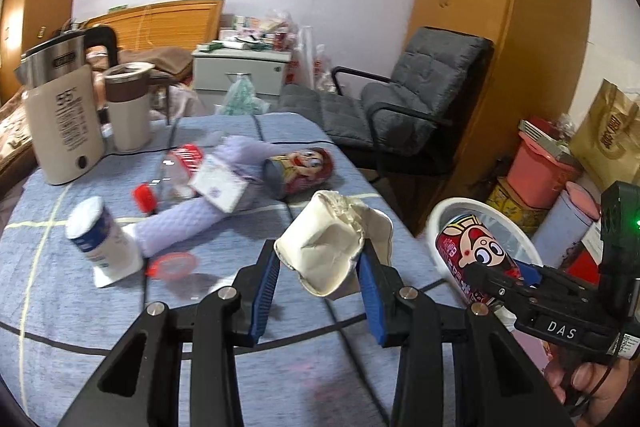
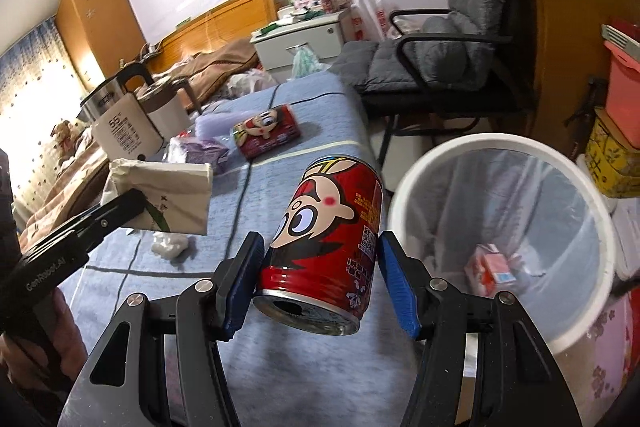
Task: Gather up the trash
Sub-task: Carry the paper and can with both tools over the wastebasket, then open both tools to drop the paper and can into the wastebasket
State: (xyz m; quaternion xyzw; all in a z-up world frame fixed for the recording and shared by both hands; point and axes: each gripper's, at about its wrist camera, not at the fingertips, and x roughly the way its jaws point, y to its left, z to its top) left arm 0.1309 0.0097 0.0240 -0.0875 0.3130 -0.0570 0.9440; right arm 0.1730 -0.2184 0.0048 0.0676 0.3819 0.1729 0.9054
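Note:
My left gripper (image 1: 320, 253) is shut on a crumpled white paper cup (image 1: 324, 227), held above the blue tablecloth (image 1: 80, 327). In the right wrist view that cup (image 2: 172, 195) shows a green leaf print at the left. My right gripper (image 2: 320, 241) is shut on a red drink can (image 2: 332, 211) with a cartoon face, just left of the white trash bin (image 2: 500, 141). In the left wrist view the can (image 1: 468, 247) hangs in front of the bin's rim (image 1: 452, 205). A pink carton (image 2: 492, 267) lies inside the bin's clear liner.
On the table lie a second red can (image 1: 300, 167), a white bottle (image 1: 100, 239), a clear bottle (image 1: 176, 171), a tissue pack (image 1: 220, 187), a red lid (image 1: 172, 263) and a tissue wad (image 2: 170, 245). A kettle (image 1: 60, 115) and mug (image 1: 128, 107) stand far left. A grey chair (image 1: 408, 99) is beyond.

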